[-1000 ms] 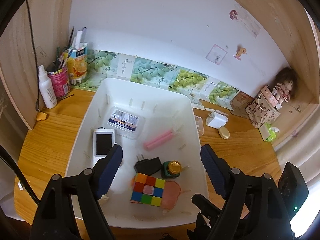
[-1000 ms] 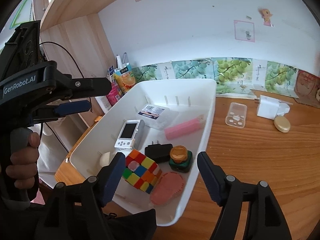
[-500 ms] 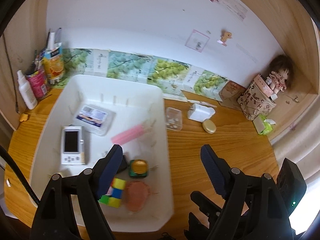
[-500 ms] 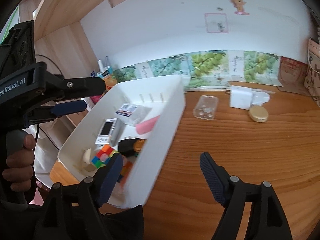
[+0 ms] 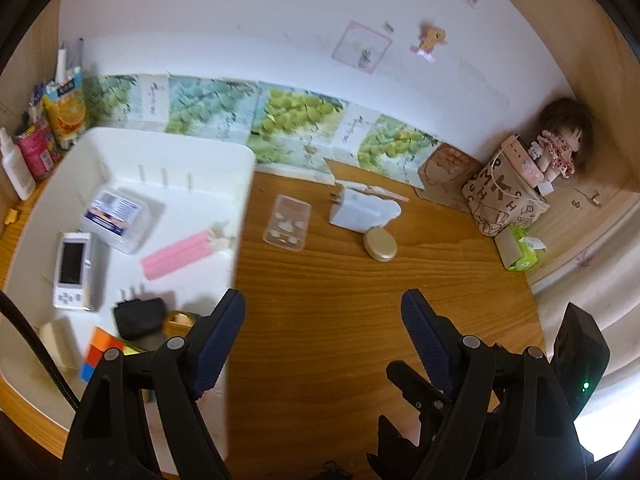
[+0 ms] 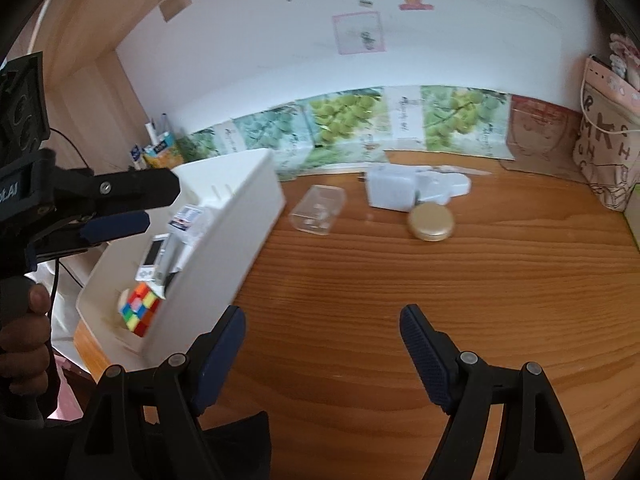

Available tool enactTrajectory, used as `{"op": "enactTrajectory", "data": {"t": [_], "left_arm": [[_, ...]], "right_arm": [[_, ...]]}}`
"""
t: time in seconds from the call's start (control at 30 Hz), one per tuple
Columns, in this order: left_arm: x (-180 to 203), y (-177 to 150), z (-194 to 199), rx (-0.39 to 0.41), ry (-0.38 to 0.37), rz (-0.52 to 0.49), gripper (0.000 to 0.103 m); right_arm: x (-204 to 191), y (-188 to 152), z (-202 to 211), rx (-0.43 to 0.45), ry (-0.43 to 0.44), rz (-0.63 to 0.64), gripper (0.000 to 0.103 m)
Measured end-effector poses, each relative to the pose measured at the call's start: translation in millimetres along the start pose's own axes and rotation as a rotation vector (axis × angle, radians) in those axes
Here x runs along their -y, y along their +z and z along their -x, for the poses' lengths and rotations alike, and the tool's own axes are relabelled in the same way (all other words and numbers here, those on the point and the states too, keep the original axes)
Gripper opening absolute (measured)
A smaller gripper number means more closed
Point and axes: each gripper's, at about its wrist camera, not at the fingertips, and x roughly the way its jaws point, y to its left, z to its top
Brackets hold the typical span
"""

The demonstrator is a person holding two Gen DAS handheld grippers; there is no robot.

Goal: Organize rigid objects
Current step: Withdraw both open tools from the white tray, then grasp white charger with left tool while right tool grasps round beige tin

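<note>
The white bin (image 5: pixel 132 152) fills the left of the left wrist view and it's well stocked: pink bar (image 5: pixel 180 254), white handheld device (image 5: pixel 72 270), black plug (image 5: pixel 138 318), colour cube (image 6: pixel 138 308) and a labelled clear box (image 5: pixel 116 216) all lie inside. So most of the sorting looks done. Left out on the wooden desk (image 5: pixel 320 340), centre frame: a clear plastic case (image 5: pixel 287 224) just beside the bin's wall, a white charger (image 5: pixel 360 212) and a gold oval tin (image 5: pixel 380 243) touching it or nearly so. Those three appear to be what remains. The left gripper (image 5: pixel 322 316) hangs released over bare wood, nothing between its pads; the right gripper (image 6: pixel 322 332) likewise gapes empty. Far right, a patterned bag (image 5: pixel 504 196) and doll (image 5: pixel 560 148) sit well apart. Nothing blocks the approach; only the bin's wall crowds the clear case.
</note>
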Motion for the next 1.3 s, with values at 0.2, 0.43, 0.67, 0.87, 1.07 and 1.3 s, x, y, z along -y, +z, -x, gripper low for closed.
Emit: {"op": "enactTrajectory", "data": {"t": [0.2, 0.43, 0.67, 0.87, 1.07, 1.3], "left_arm": [[24.3, 9.0, -36.1, -0.075, 0.023, 0.037, 0.083], [46.4, 29.0, -74.6, -0.123, 0.069, 0.046, 0.083], [55.8, 60.1, -108.6, -0.185, 0.107, 0.018, 0.083], [58.3, 84.5, -136.3, -0.225, 0.13, -0.004, 0.083], [61.3, 103.8, -166.0, -0.255, 0.126, -0.006, 0.083], [71.4, 114.2, -198.7, -0.307, 0.13, -0.06, 0.083]], "right_arm": [[37.7, 6.3, -14.9, -0.053, -0.032, -0.004, 0.08], [67.4, 21.5, -38.8, -0.067, -0.031, 0.008, 0.08], [77.9, 35.2, -74.7, -0.063, -0.026, 0.05, 0.08], [84.2, 45.5, -97.5, -0.034, -0.034, 0.058, 0.08], [93.4, 60.3, -113.7, -0.022, -0.037, 0.038, 0.08], [100.0, 70.7, -129.3, -0.031, -0.034, 0.036, 0.08]]}}
